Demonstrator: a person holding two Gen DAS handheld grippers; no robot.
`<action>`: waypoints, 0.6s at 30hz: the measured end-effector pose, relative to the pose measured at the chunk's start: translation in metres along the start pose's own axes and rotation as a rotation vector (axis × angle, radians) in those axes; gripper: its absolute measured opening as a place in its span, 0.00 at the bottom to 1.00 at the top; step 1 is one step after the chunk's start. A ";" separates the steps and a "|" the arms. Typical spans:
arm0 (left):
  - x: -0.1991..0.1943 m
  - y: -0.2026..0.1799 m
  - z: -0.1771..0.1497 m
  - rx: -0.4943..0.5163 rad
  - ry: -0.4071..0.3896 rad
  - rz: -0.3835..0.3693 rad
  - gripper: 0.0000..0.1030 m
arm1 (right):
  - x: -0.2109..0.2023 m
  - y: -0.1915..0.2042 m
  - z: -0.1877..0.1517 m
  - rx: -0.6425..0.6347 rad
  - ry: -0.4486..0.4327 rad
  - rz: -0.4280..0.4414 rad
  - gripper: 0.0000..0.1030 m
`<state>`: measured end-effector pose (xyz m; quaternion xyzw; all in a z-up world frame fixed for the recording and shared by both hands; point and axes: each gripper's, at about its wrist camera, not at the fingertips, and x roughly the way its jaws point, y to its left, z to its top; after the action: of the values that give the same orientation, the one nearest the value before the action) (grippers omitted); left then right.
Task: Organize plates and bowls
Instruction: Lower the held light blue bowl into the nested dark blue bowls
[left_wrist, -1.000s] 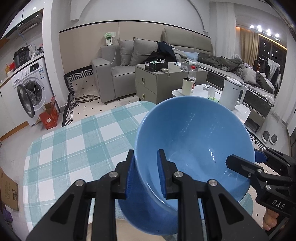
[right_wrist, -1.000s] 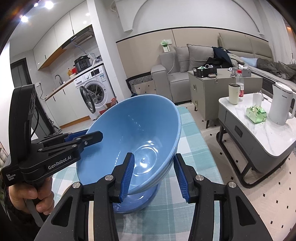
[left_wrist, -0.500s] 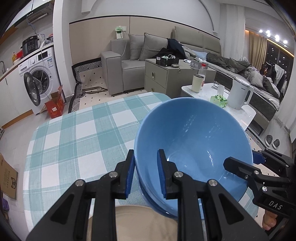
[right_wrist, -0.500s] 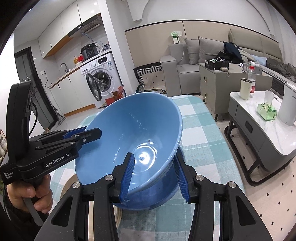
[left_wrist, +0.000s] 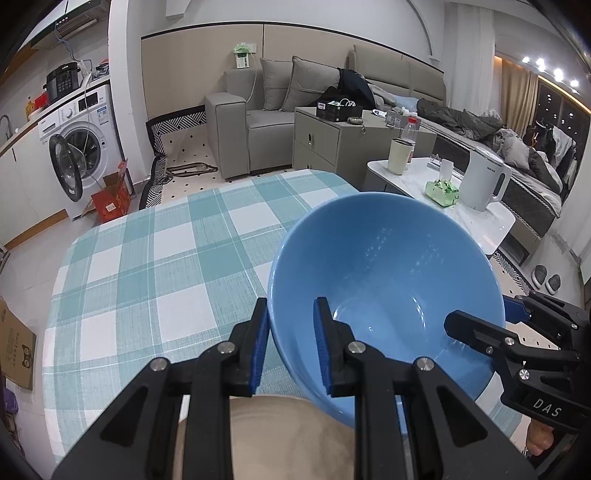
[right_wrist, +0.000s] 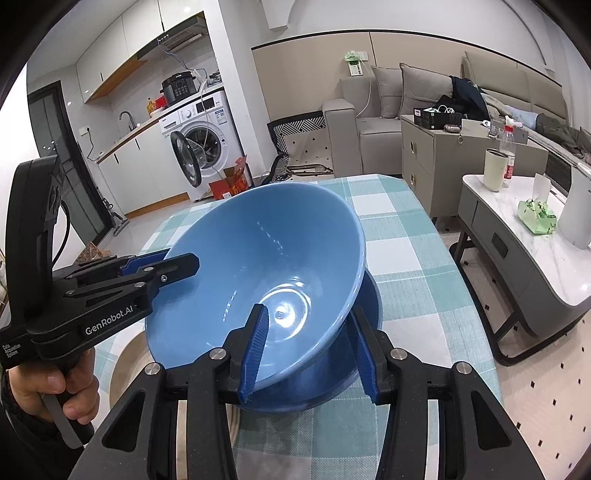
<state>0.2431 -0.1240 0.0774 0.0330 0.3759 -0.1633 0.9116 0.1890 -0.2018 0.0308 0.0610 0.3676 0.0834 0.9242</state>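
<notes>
the checked table (left_wrist: 155, 266) spreads far and left under everything. on its near right part my blue bowl (right_wrist: 266, 280) sits tilted in a second blue bowl (right_wrist: 369, 314) — its rim leaning left. my left gripper (left_wrist: 290, 343) is clamped on the left rim, one finger inside, one outside. my right gripper (right_wrist: 308, 347) straddles the near right rim with a clear gap on the outer side — not pinching. a tan plate (left_wrist: 295, 435) lies nearest, mostly hidden behind my fingers.
</notes>
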 end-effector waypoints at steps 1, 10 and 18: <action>0.000 0.000 0.000 0.000 0.002 0.000 0.20 | 0.001 0.001 0.000 -0.002 0.001 -0.003 0.44; 0.007 -0.002 -0.005 0.010 0.018 0.007 0.20 | 0.008 -0.001 -0.006 -0.024 0.014 -0.033 0.44; 0.014 -0.003 -0.008 0.015 0.031 0.013 0.20 | 0.012 0.001 -0.008 -0.050 0.019 -0.070 0.44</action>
<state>0.2459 -0.1288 0.0624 0.0448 0.3886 -0.1597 0.9063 0.1924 -0.1984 0.0170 0.0240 0.3760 0.0609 0.9243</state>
